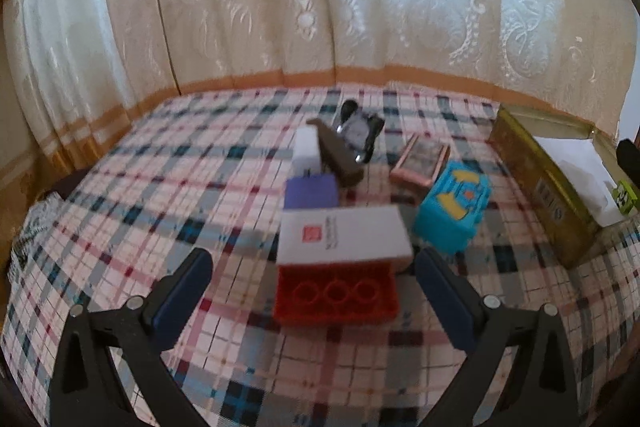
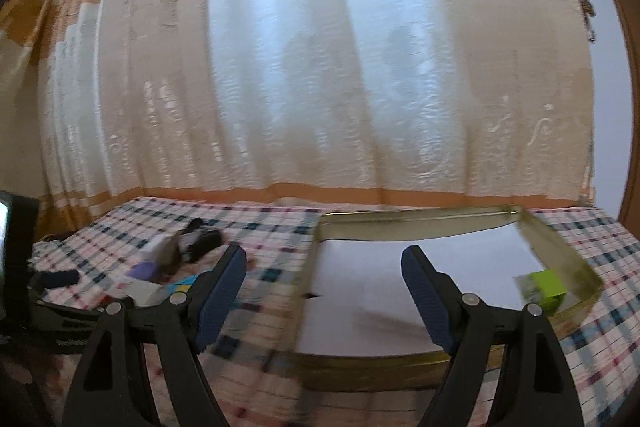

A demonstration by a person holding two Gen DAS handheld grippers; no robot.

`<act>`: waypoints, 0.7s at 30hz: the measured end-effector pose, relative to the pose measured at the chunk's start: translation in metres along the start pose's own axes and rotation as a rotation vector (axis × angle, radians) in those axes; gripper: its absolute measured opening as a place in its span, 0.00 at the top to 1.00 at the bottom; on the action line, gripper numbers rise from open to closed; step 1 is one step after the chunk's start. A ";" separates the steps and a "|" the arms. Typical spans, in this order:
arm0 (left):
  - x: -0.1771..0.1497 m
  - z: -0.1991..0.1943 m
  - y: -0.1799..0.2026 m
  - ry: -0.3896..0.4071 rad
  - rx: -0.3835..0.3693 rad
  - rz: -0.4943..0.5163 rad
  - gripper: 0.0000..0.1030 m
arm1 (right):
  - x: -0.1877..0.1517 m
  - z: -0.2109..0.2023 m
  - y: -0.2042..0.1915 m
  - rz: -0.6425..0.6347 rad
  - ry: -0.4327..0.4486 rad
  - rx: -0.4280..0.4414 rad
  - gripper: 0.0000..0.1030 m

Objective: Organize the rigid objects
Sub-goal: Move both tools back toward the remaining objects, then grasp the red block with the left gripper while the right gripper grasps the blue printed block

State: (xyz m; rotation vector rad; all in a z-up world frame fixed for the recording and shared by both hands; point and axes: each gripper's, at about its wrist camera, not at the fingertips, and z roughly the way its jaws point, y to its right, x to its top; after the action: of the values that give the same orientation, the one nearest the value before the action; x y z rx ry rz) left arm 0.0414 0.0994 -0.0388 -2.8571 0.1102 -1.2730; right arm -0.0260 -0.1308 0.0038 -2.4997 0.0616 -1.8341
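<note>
Left claw [image 1: 312, 267] wide, lined up on red brick [image 1: 335, 295], likely next pick. Right claw [image 2: 324, 267] wide, empty, over tin [image 2: 420, 223] holding green box [image 2: 546, 287].

One red brick [image 1: 335, 293], one white box [image 1: 344, 235], one blue toy [image 1: 452, 211], one gold tin [image 2: 436, 223], one green box [image 2: 546, 287]

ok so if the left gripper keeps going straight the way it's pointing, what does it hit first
Most likely the red brick, which lies between the open left gripper fingers on the plaid cloth. The white box sits just behind it; depth is hard to judge.
</note>
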 end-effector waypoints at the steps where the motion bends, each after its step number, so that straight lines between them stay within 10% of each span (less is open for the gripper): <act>1: -0.001 0.002 -0.003 -0.012 -0.009 -0.009 0.00 | -0.001 0.001 -0.008 -0.005 -0.005 0.017 0.21; 21: -0.006 0.033 -0.018 -0.180 -0.026 -0.086 0.13 | -0.004 0.053 -0.069 -0.128 -0.221 0.154 0.21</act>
State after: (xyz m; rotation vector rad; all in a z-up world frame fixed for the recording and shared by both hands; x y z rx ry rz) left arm 0.0635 0.1176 -0.0648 -3.0118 0.0014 -1.0259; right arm 0.0234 -0.0609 -0.0122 -2.6310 -0.2424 -1.5223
